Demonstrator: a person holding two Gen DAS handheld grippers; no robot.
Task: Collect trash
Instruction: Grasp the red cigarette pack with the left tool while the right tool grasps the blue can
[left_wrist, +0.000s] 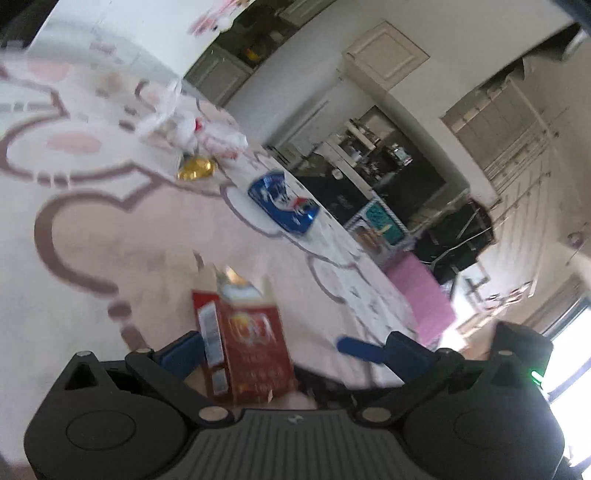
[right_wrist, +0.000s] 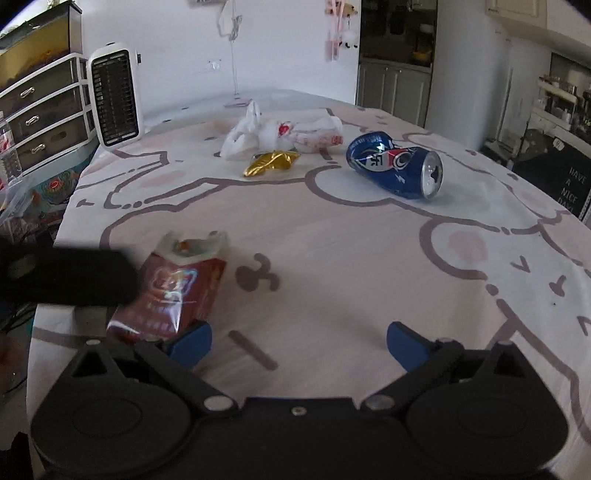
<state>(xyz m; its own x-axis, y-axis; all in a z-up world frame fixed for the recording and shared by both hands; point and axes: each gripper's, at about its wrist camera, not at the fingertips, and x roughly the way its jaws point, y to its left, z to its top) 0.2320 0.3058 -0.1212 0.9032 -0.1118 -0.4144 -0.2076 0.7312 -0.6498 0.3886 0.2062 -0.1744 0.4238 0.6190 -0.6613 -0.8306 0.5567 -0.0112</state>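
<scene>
Left tool spread wide around the red pack, not clamped; right tool wide open, can far right on the tabletop.

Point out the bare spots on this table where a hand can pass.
Widest bare cloth: between the red packet, the blue can and the right gripper. Crowded at the far side: white plastic bags, gold wrapper and can sit close together.

Each claw is black with blue fingertip pads, silver pivot screws.
</scene>
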